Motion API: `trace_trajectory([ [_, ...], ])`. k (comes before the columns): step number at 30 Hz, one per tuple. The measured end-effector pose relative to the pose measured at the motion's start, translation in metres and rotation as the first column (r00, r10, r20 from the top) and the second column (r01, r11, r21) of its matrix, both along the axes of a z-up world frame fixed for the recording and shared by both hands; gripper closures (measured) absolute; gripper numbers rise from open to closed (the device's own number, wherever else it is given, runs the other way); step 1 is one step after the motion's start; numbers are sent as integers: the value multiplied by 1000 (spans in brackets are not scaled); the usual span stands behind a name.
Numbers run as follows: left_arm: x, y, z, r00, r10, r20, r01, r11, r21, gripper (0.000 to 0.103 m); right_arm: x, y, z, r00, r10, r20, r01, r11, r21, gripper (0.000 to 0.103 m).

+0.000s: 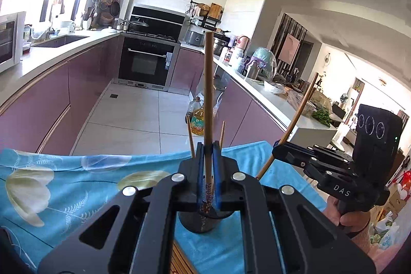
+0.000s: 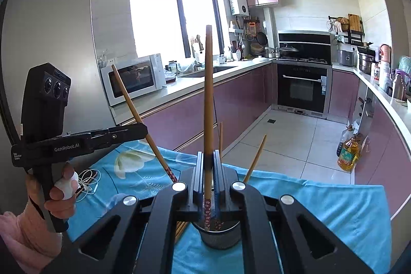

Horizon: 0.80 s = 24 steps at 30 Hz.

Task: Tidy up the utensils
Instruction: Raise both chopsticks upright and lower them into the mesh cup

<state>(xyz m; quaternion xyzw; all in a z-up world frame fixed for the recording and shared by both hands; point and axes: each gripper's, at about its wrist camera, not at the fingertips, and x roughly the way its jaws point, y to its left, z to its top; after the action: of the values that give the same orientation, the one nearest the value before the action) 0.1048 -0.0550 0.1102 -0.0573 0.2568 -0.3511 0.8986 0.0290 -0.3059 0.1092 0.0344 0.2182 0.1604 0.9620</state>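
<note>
Left gripper (image 1: 208,153) is clamped on one chopstick (image 1: 208,94), right gripper (image 2: 209,158) on another chopstick (image 2: 208,94), both upright above the mesh cup (image 2: 218,238) on the table (image 2: 321,209). Grips look thin, so either stick could pivot, slip and miss the cup.

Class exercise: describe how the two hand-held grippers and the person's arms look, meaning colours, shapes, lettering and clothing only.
Both grippers are matt black with blue finger pads and silver round bolts. The left gripper reads "GenRobot.AI"; the right gripper reads "DAS". Each carries a boxy camera block with three round lenses. A pink sleeve covers the left arm; a white wrap covers one finger.
</note>
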Motion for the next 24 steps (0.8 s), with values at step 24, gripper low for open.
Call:
trace_trajectory([
  [24, 51, -62, -73, 982, -55, -180, 101, 961, 257, 96, 60, 1, -77, 958, -32, -286, 25, 999, -28, 95],
])
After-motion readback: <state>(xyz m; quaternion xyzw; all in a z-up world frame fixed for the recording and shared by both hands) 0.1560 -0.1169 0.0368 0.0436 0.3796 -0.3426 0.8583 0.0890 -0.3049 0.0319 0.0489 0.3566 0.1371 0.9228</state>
